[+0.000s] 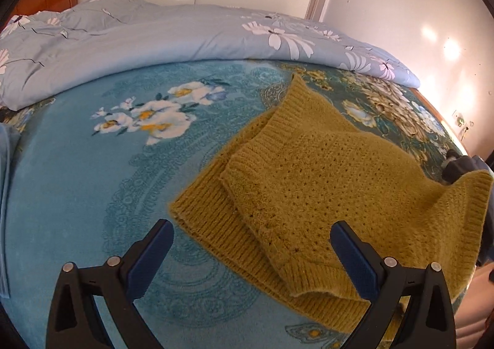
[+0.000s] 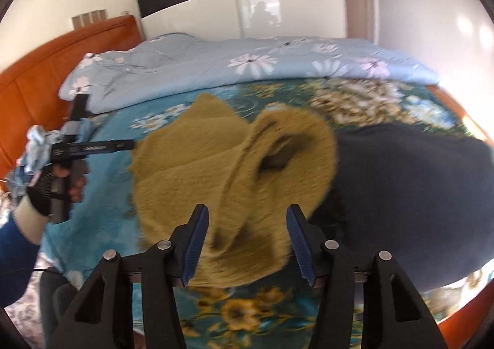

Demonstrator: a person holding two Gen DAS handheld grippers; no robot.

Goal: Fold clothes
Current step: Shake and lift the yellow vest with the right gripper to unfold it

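Observation:
A mustard-yellow knit sweater [image 1: 308,188] lies partly folded on the blue floral bedspread [image 1: 92,179]. My left gripper [image 1: 251,241] is open, its fingers straddling the sweater's near ribbed edge. In the right wrist view the sweater [image 2: 191,176] is blurred and bunched. My right gripper [image 2: 247,234] is open with a raised fold of the sweater between its fingers. The left gripper [image 2: 123,145] shows there at the sweater's left edge, held by a gloved hand. The right gripper's tip [image 1: 457,170] shows at the sweater's far right corner.
A light blue floral quilt [image 1: 154,37] lies bunched along the far side of the bed. A dark navy garment [image 2: 416,194] lies right of the sweater. An orange headboard [image 2: 46,80] stands at the left. A white wardrobe [image 2: 247,3] stands behind the bed.

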